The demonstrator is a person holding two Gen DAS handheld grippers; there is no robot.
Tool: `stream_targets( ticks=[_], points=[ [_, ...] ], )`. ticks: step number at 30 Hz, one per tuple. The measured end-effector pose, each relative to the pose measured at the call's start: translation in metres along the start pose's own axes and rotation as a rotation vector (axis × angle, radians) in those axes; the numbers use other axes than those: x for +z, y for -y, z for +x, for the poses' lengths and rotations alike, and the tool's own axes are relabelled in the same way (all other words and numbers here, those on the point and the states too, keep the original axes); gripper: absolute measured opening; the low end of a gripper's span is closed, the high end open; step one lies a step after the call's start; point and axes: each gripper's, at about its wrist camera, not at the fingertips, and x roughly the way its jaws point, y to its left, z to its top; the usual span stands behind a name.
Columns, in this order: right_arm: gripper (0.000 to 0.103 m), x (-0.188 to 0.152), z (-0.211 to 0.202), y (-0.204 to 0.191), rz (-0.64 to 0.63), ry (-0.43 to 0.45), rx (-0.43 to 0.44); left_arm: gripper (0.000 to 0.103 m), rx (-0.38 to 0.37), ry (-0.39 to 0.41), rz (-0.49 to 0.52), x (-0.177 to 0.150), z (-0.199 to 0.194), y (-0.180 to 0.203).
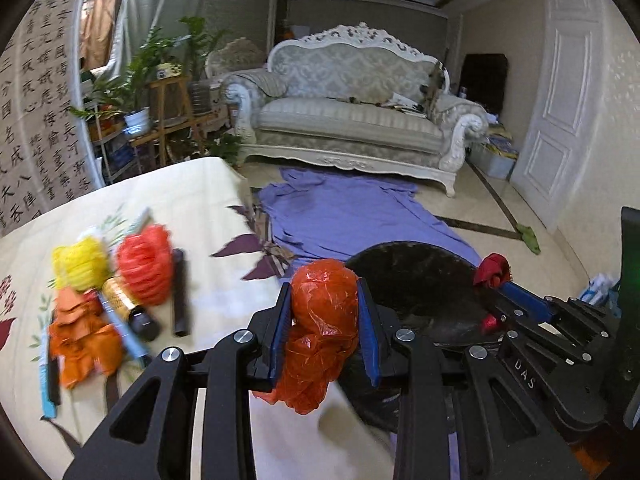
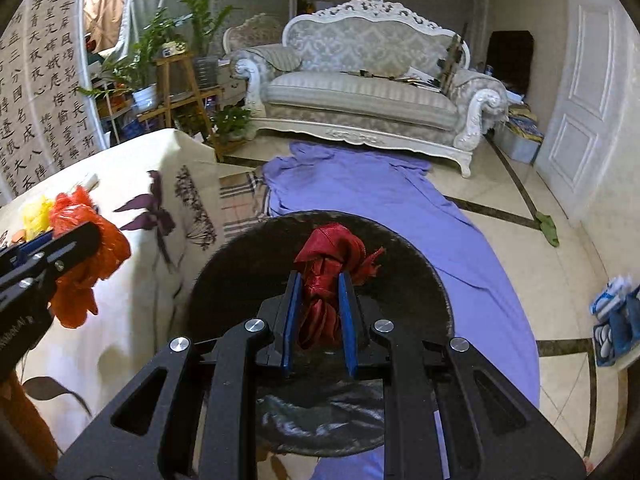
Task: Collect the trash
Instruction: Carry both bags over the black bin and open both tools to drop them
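Your left gripper (image 1: 324,308) clamps a crumpled orange bag (image 1: 322,320) just beside the black bin (image 1: 420,276); from the right wrist, your right gripper (image 2: 320,300) pinches a dark red bag (image 2: 328,268) above that bin (image 2: 248,264)

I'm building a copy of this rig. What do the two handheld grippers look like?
Both match: the left gripper and right gripper have black linkage arms with triangular cutouts, silver round pivot screws, and flat blue pads on the fingers. White lettering marks the right one's body. No sleeves show.
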Motion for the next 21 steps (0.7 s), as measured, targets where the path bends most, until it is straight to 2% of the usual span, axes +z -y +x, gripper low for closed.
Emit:
stream_targets(
  ticks=[13,14,16,18,21],
  points=[
    [0.021,0.008,0.024,0.018,0.029,-0.019,0.014,0.032,0.000,-0.046,0.052,0.007,0.041,0.021],
    [0.024,0.009,0.025,0.020,0.038,-0.017,0.016,0.035,0.006,-0.048,0.053,0.007,0.043,0.020],
    [0.036,0.009,0.026,0.022,0.047,-0.014,0.008,0.041,0.012,-0.051,0.044,0.005,0.042,0.018],
    [0.038,0.010,0.025,0.023,0.054,-0.009,-0.002,0.052,0.021,-0.052,0.029,0.005,0.042,0.015],
    [0.038,0.010,0.024,0.023,0.056,-0.008,-0.014,0.058,0.038,-0.043,0.015,0.005,0.038,0.009]
  ],
)
